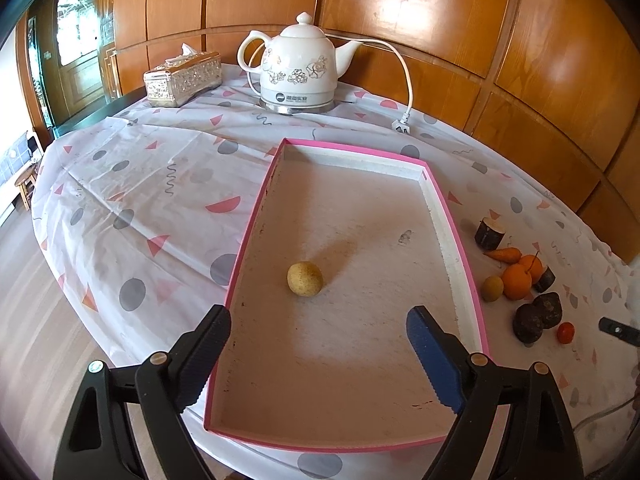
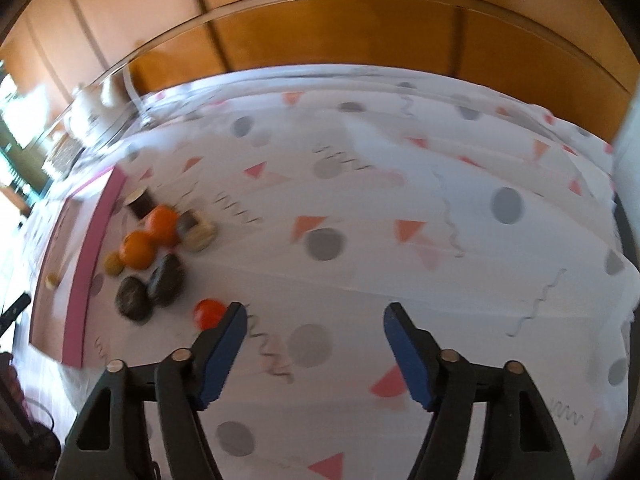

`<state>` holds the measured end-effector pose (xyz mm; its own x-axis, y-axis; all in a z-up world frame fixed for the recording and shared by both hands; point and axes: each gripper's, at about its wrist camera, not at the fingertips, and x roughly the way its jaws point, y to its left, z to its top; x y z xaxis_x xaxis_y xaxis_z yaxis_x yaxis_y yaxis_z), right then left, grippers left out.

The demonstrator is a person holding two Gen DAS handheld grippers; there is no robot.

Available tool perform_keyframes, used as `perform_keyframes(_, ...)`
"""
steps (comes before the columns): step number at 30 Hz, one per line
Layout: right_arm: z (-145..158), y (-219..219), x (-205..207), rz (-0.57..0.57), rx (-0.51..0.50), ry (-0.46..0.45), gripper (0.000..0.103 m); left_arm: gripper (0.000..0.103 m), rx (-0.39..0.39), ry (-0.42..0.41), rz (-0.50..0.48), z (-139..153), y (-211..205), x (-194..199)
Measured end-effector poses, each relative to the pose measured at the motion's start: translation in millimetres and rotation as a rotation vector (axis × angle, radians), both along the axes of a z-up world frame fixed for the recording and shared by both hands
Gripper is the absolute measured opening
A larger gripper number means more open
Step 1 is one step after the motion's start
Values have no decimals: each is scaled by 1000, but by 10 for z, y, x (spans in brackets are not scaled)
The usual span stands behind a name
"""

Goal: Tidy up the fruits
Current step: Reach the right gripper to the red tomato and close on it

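Both tongs gape empty, the left tongs (image 1: 318,354) low over the pink tray (image 1: 256,216) holding one yellow fruit (image 1: 305,279), the right tongs (image 2: 314,344) beside the fruit pile (image 2: 148,248) at left.

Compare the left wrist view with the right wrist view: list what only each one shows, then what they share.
Only the left wrist view: the white kettle, the tissue box, and the left gripper, open over the pink tray.

Only the right wrist view: the right gripper, open above bare tablecloth.

Both: the tray, the yellowish fruit in it, the fruit pile with oranges and a small red fruit.
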<state>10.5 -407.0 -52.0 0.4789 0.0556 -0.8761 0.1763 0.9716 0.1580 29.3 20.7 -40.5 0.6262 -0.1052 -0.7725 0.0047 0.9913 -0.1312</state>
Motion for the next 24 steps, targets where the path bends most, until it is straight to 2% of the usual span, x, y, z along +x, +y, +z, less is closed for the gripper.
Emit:
perform_keyframes(2,-32,120,31,51,9,7,63,90,-2,2,-3,4,-6,-2)
perform_keyframes(8,-151,544,163,177,-17,47,60,90,-14,-4,-9,24,6,-18)
perform_keyframes(15,-297,767,309,195,-72,77,60,90,-31,-9,-3,44,50,-44)
perform_keyframes(16,-318,780,328,194,-74,82,57,90,-33,-10,0,47,59,-46)
perform_keyframes(17,-347,800,348,195,-80,89,49,90,-36,-12,3,52,72,-52)
perform_keyframes(19,-396,834,374,200,-90,100,40,90,-40,-13,7,58,97,-53)
perform_keyframes(24,-460,874,398,207,-107,108,34,90,-52,-14,23,68,167,-75)
